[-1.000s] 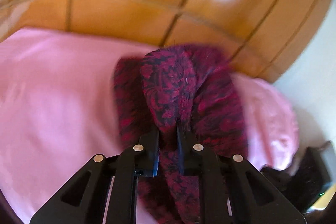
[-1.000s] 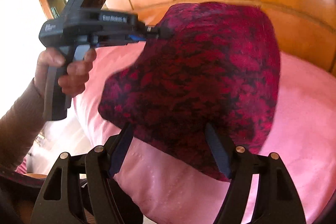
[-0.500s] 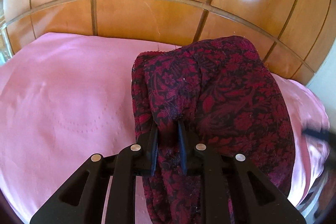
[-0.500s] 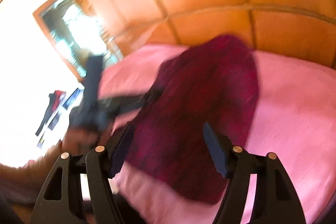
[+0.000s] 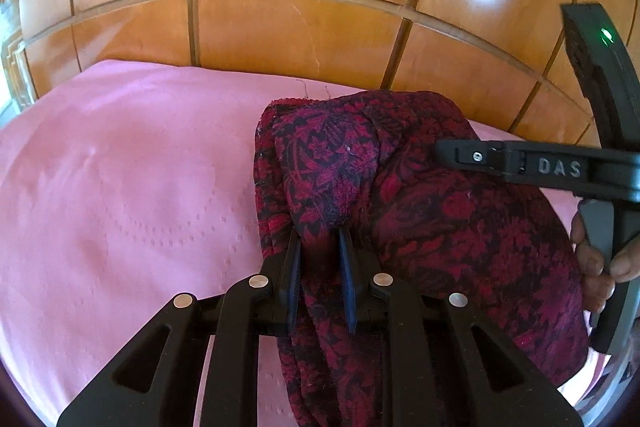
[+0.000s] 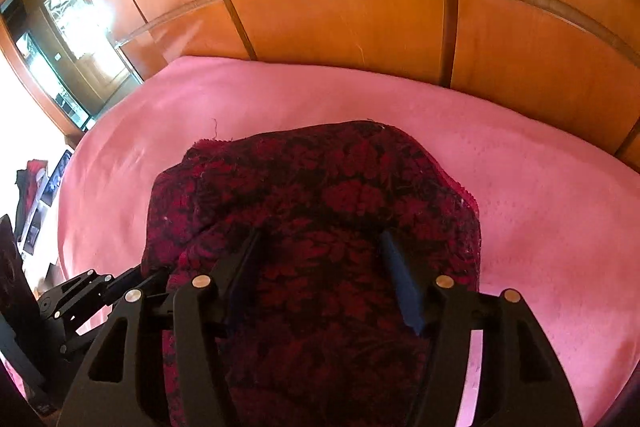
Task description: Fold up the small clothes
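A dark red and black patterned cloth (image 5: 440, 227) lies bunched on a pink bedcover (image 5: 120, 187). My left gripper (image 5: 320, 239) is shut on a fold of the cloth at its near left side. My right gripper (image 6: 320, 243) is open, its jaws spread wide over the cloth (image 6: 320, 195), which passes between and under them. In the left wrist view the right gripper (image 5: 444, 151) reaches in from the right over the cloth. The left gripper's linkage (image 6: 100, 287) shows at the lower left of the right wrist view.
A glossy wooden headboard (image 5: 300, 27) runs behind the bed. A mirror or window frame (image 6: 60, 47) stands at the far left of the right wrist view. Dark items (image 6: 36, 183) lie on the floor beyond the bed's left edge.
The cloth has come down from being held up and now rests on the bedcover. My right gripper has swung in over the cloth from the right. The left gripper keeps its hold.
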A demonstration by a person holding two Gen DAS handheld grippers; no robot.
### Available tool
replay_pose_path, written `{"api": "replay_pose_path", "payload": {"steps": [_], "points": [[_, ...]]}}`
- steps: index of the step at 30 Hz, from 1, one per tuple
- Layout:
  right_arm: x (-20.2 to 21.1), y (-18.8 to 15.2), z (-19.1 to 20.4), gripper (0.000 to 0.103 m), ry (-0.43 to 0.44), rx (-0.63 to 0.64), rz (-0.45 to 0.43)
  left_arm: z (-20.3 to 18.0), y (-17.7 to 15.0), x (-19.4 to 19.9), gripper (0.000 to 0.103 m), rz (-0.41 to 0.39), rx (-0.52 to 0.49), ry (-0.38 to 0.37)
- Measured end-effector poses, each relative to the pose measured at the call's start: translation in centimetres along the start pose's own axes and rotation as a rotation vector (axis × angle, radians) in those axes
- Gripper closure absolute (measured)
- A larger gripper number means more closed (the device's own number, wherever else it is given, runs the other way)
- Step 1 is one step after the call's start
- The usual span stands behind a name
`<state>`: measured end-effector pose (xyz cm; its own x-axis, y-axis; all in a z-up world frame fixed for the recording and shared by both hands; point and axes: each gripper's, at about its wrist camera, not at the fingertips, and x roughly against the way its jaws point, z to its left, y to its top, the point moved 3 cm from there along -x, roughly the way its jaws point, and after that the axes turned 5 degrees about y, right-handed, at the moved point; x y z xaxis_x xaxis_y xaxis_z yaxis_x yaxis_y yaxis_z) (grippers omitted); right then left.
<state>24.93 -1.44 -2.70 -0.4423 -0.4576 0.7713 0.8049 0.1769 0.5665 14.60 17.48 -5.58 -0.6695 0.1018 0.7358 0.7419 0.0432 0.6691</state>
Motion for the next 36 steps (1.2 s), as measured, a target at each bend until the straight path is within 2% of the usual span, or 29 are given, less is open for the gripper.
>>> {"api": "replay_pose_path", "payload": {"steps": [2,4,5,6,10,11,12,16,17,19,25,29,36], "points": [[1.5,-0.6,0.7,0.041,0.005,0.022,-0.038,0.1,0.0,0.4,0.084,0.000,0.008,0.011],[2.9,-0.8,1.2,0.033,0.026,0.043,-0.083,0.0,0.0,0.9,0.084,-0.009,-0.002,0.039],[4.1,-1.2,1.2,0.024,0.056,0.034,-0.117,-0.1,-0.1,1.2,0.084,-0.014,-0.005,0.052],[5.3,-1.7,0.9,0.017,0.076,0.015,-0.149,-0.1,-0.1,1.4,0.084,-0.017,-0.009,0.061],[7.7,-2.8,-0.9,0.009,0.127,-0.075,-0.232,-0.2,-0.4,2.1,0.084,-0.029,-0.004,0.075],[7.8,-3.2,-1.5,0.007,0.136,-0.097,-0.236,-0.3,-0.5,2.2,0.080,-0.034,-0.007,0.085],[7.8,-3.7,-2.2,0.004,0.149,-0.118,-0.233,-0.4,-0.5,2.3,0.077,-0.040,-0.012,0.103],[6.3,-5.8,-5.2,0.003,0.230,-0.243,-0.178,-0.5,-0.7,2.4,0.076,-0.044,-0.015,0.111],[5.9,-6.2,-5.8,0.003,0.253,-0.266,-0.169,-0.4,-0.7,2.4,0.068,-0.045,-0.017,0.119],[5.2,-6.7,-6.4,0.003,0.296,-0.290,-0.151,-0.1,-0.7,2.4,0.060,-0.050,-0.013,0.143],[2.9,-7.4,-7.6,0.002,0.448,-0.352,-0.100,0.5,-0.7,2.1,0.054,-0.034,0.002,0.129],[2.1,-7.4,-8.2,0.002,0.509,-0.366,-0.083,0.7,-0.7,1.8,0.047,-0.038,-0.005,0.134],[0.5,-7.3,-7.2,0.002,0.598,-0.342,-0.039,1.7,-0.9,1.1,0.045,-0.032,0.012,0.090]]}}
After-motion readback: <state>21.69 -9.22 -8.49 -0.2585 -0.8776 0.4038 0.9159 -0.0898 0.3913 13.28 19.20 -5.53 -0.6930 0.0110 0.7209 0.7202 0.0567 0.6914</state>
